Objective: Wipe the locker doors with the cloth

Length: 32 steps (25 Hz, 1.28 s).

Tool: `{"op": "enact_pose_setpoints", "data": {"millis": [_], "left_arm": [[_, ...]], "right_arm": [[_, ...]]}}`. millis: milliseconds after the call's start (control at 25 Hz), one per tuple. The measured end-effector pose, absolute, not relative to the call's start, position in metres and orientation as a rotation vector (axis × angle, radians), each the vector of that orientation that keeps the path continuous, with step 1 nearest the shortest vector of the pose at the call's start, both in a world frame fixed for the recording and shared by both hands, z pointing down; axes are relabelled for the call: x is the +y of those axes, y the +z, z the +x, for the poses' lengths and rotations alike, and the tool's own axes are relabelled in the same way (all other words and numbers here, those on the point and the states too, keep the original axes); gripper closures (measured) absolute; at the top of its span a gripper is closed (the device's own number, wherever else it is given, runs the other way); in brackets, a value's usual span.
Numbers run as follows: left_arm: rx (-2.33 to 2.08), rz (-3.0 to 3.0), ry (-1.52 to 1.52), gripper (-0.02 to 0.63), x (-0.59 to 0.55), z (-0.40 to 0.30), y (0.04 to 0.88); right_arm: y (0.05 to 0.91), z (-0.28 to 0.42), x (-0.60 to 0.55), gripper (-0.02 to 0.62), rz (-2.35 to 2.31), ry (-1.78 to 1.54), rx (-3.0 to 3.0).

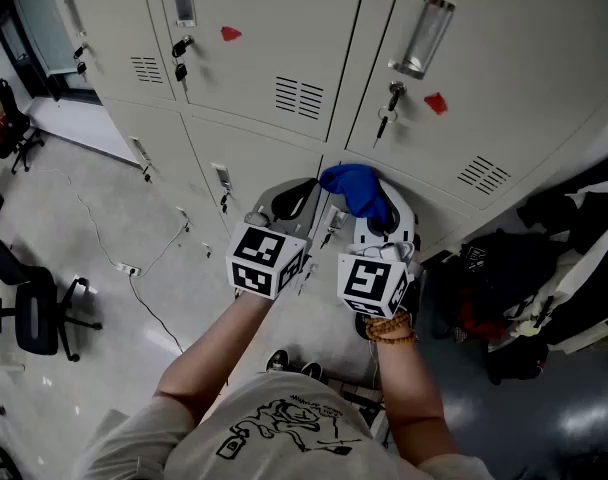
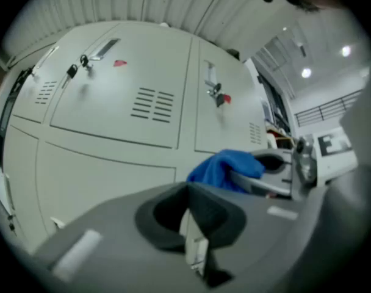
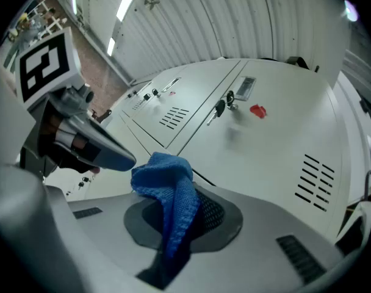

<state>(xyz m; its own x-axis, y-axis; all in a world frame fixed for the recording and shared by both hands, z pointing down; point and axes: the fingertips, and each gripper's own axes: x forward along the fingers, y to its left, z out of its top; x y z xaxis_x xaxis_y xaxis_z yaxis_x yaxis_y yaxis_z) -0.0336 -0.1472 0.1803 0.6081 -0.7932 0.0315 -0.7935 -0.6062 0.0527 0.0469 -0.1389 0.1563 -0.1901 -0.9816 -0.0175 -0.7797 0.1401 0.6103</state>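
Note:
Beige locker doors (image 1: 284, 58) fill the wall ahead, each upper one with a red mark (image 1: 230, 34) and keys hanging in its lock. A blue cloth (image 1: 356, 190) hangs bunched from my right gripper (image 1: 376, 216), which is shut on it just in front of the lower doors. The right gripper view shows the cloth (image 3: 168, 185) draped over the closed jaws (image 3: 179, 224). My left gripper (image 1: 287, 204) sits close beside it on the left, jaws together and holding nothing (image 2: 188, 218). In the left gripper view the cloth (image 2: 221, 168) shows to the right.
Black office chairs (image 1: 39, 313) stand on the pale floor at the left, and a thin cable (image 1: 134, 268) trails across it. Dark bags and clothing (image 1: 514, 288) are piled at the right by the lockers. Vent slots (image 1: 299, 96) mark the doors.

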Motion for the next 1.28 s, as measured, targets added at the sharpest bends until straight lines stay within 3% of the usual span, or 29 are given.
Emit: {"op": "enact_pose_setpoints", "data": {"millis": [520,1280], "left_arm": [[-1.309,2.756,0.038,0.607,-0.166,-0.024,0.202],[-1.228,2.644,0.189,0.607,-0.173,-0.015,0.316]], "right_arm": [[0.181,0.042,-0.154,0.551,1.636,-0.987,-1.756],[0.302,0.066,-0.150,0.551,1.560,-0.934,-1.713]]}}
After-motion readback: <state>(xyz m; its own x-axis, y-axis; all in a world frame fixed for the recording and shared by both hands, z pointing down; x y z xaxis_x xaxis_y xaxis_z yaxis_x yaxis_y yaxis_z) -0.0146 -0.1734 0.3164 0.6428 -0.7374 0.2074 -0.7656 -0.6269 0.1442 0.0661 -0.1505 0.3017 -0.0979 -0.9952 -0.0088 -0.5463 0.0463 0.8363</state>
